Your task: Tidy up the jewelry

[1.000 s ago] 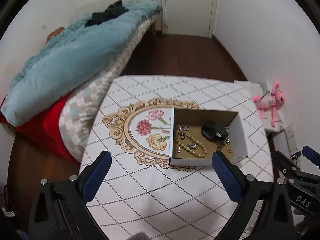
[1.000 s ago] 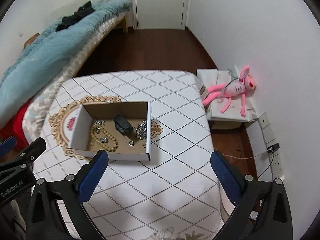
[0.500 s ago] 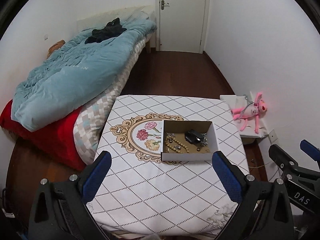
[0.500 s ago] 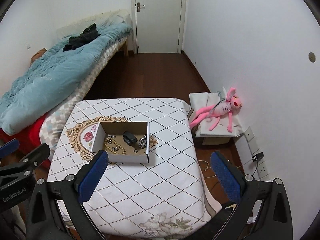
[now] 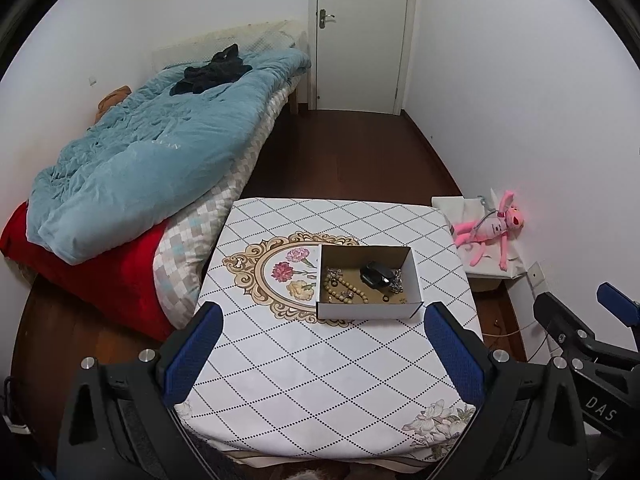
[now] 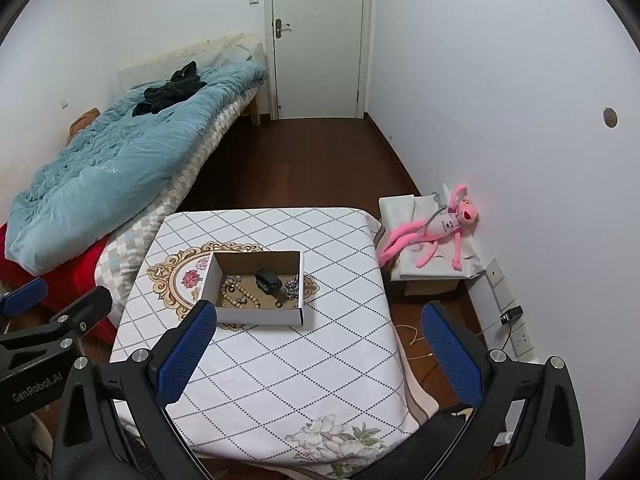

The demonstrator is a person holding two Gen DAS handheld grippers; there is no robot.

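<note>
An open cardboard box [image 5: 370,311] [image 6: 260,316] sits on the table with the patterned white cloth [image 5: 320,360] [image 6: 272,360]. Inside it lie a wooden bead string [image 5: 340,288] [image 6: 240,294], a black object [image 5: 376,275] [image 6: 268,282], a silver chain [image 5: 397,282] [image 6: 292,286] and small rings. My left gripper [image 5: 320,350] is open and empty, high above the table's near side. My right gripper [image 6: 316,354] is open and empty, held beside it; its fingers show at the left wrist view's right edge [image 5: 616,308].
A bed with a blue duvet [image 5: 160,152] and a red blanket [image 5: 100,276] stands left of the table. A pink plush toy [image 5: 492,228] [image 6: 440,228] lies on a low box by the right wall. Wall sockets [image 6: 516,328] and a closed door [image 5: 360,32] are behind.
Both grippers have pulled back and up from the table, so the box looks smaller and much more of the room shows. Both stay open and empty.
</note>
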